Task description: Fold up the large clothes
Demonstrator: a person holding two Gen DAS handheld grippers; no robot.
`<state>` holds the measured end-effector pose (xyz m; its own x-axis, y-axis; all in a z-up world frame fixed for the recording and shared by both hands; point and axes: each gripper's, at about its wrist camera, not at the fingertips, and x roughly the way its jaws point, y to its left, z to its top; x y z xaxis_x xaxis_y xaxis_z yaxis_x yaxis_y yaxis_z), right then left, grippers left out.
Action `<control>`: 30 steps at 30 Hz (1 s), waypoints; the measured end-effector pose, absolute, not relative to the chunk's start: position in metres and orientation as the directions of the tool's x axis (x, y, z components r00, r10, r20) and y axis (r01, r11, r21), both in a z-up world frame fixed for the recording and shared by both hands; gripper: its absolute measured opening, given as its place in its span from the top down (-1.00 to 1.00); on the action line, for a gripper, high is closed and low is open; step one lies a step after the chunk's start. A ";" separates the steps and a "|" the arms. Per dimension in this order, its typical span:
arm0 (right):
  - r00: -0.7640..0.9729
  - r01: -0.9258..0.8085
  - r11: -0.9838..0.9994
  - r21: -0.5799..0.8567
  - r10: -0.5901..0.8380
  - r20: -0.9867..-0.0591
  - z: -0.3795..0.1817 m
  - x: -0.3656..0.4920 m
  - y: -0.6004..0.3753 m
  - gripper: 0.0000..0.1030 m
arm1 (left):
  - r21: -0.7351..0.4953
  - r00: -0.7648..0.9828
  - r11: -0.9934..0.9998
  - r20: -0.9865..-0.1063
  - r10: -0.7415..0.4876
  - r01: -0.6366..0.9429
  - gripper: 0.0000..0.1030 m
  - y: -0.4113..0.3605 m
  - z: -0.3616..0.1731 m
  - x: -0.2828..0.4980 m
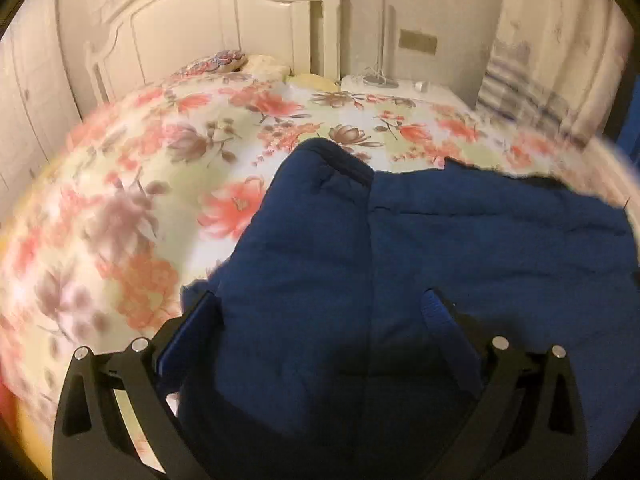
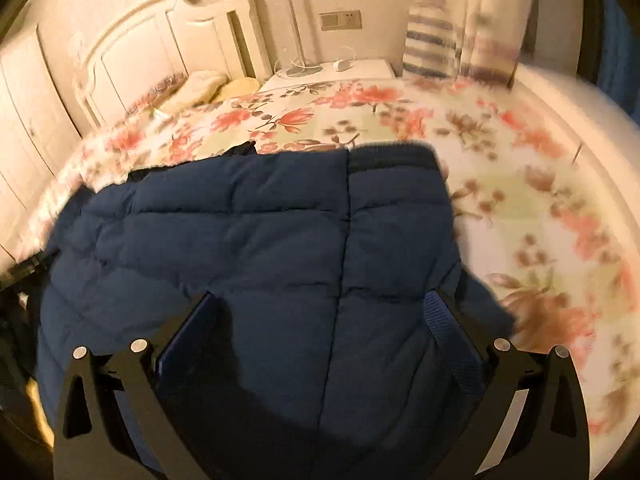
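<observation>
Left gripper (image 1: 320,312) has its jaws spread wide w/ the navy quilted jacket (image 1: 420,248) bulging up between them; fabric fills the gap, but I can't tell if the pads actually pinch it. Right gripper (image 2: 324,312) looks the same: jaws wide apart, jacket padding heaped between the blue-faced fingers (image 2: 452,336), contact w/ the pads unclear. Jacket lies on the bed's floral bedspread (image 1: 180,152), at the near edge of the bed, closest to me. In my left wrist view it covers the near right part of the bed, w/ a rounded, cuff-like end (image 1: 328,156) pointing toward the headboard (image 1: 208,20). In my right wrist view it covers the near left part, quilting seams running across and one long seam (image 2: 344,240) running away from me. Pillows (image 2: 208,84) sit at the head end, against the headboard. White nightstand (image 2: 340,70) w/ cables stands beside that end, striped curtain (image 2: 432,44) next to it. Edges of both views are blurred.
</observation>
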<state>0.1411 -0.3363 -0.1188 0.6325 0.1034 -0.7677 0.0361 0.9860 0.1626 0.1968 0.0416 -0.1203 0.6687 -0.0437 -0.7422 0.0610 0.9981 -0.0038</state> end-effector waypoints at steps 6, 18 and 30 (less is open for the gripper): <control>0.668 0.053 0.999 0.006 -0.031 -0.743 -0.102 0.126 -0.312 -0.91 | 0.123 0.710 0.992 -0.700 0.078 0.012 -0.95 0.030 -0.108 0.184; 0.675 -0.265 0.951 -0.158 0.066 -0.735 -0.115 0.098 -0.201 -0.91 | 0.266 0.759 0.936 -0.651 -0.004 0.233 -0.96 -0.083 -0.127 0.139; 0.685 -0.099 0.993 -0.067 0.019 -0.728 -0.105 0.072 -0.285 -0.91 | 0.090 0.729 0.993 -0.684 0.008 0.073 -0.96 0.043 -0.121 0.127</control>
<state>0.0722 -0.2849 -0.1053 0.6854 0.0191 -0.7279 -0.0989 0.9928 -0.0671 0.1275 0.0428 -0.1208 0.7293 0.0084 -0.6842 0.0729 0.9933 0.0899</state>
